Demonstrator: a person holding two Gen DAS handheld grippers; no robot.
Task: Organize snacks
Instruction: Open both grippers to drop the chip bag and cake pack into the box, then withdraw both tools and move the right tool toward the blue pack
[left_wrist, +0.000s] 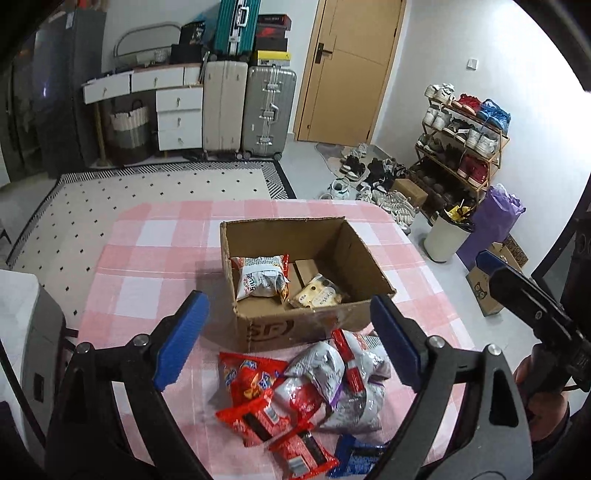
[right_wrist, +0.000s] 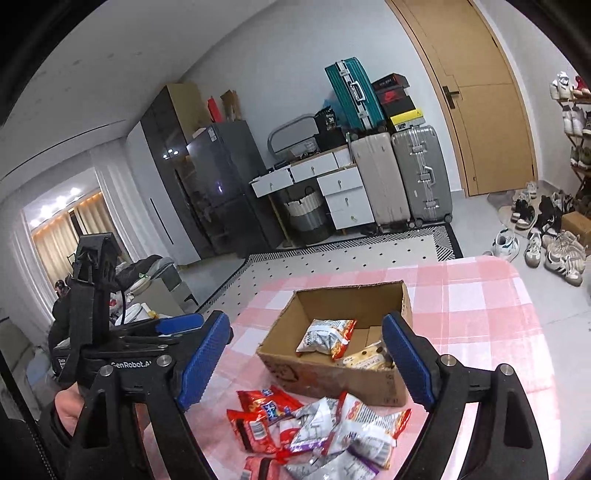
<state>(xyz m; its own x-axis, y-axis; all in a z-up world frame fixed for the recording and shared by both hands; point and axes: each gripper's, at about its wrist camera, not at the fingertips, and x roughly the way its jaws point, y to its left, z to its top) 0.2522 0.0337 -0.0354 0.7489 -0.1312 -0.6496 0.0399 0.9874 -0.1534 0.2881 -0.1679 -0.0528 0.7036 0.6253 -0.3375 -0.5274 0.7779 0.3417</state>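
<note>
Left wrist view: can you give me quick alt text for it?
An open cardboard box on a pink checked tablecloth holds two snack packets, while a pile of red and silver snack packets lies in front of it. The left gripper hovers open and empty above the pile.

Open-topped box, clutter in front

The cardboard box (left_wrist: 306, 328) is open above; a snack pile (left_wrist: 306, 402) crowds the bench (left_wrist: 147, 266) before it.
</note>
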